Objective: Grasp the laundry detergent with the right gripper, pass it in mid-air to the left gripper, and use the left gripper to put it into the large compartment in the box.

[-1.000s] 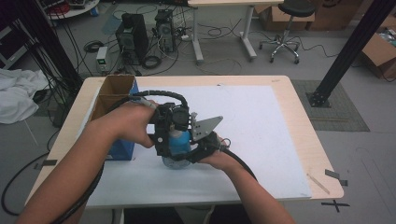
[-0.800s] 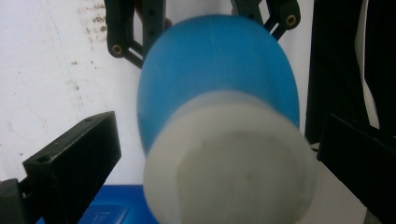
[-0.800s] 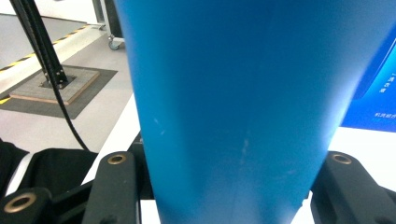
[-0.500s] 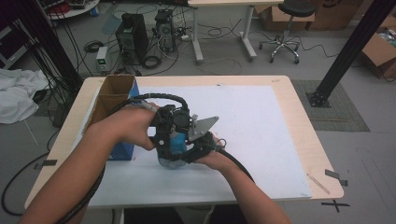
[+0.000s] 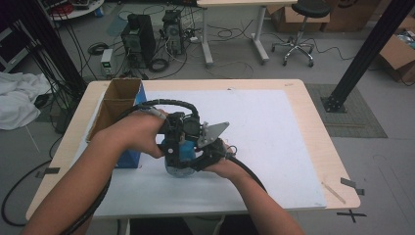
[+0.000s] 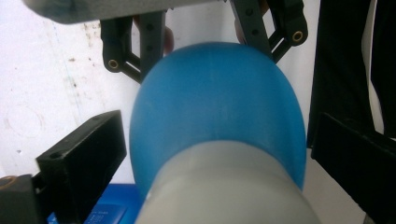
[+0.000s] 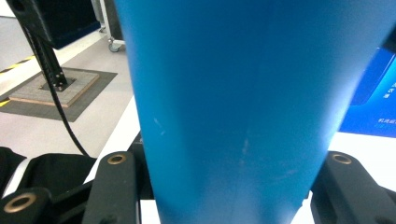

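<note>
Blue bottle, centre of the high view: my right gripper clamps its body, while my left gripper has just been closing around its white cap, not yet pressing.

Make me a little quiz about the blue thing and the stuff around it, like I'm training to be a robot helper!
1. Pick one: what are the jaws of the right gripper doing?
A) standing wide open in the air
B) clamped on the blue container
C) holding a spoon
2. True or false: the open cardboard box stands near the left edge of the table, as the high view shows it.
3. What covers most of the table top?

Key
1. B
2. True
3. A white sheet
</note>
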`<state>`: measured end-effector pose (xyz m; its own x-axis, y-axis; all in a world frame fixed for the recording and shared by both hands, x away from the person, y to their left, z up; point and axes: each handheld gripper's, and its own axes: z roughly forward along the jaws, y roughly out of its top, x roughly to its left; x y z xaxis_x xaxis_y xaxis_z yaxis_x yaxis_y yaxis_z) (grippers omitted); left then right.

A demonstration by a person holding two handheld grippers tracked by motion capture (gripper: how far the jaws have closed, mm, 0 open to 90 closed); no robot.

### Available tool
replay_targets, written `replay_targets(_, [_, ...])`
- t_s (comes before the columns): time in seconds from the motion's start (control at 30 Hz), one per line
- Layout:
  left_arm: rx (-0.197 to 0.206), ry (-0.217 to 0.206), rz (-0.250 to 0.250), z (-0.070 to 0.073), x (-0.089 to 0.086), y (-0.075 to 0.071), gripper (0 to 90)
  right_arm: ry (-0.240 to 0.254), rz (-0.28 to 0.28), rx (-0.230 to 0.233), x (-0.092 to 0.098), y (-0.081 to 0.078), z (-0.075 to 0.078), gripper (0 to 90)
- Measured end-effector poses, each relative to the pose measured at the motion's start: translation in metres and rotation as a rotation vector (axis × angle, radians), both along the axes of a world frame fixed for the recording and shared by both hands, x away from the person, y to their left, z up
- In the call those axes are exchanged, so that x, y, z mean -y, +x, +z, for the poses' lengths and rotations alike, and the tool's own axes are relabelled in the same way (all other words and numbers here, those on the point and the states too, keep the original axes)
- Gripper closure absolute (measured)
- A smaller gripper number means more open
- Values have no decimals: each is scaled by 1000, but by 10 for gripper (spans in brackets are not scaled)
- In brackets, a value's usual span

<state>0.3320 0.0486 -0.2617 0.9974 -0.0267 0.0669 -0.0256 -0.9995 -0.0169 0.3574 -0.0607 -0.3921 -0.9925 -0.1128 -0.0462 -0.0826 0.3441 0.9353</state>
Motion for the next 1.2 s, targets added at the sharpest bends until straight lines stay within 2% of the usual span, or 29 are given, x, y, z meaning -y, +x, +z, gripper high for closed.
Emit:
replay_targets(0.4, [2,25,8,2,2,1,154,-3,-2,-1,1,0,1,457])
replay_targets(0.53, [4,31,10,2,2,2,164,-1,-3,1,2,0,1,457])
replay_targets(0.87, [-25,34,19,3,2,2,257,3,-8,1,1,0,1,457])
replay_targets(1.2, [-2,24,17,5,3,1,268,4,-12,0,1,0,1,458])
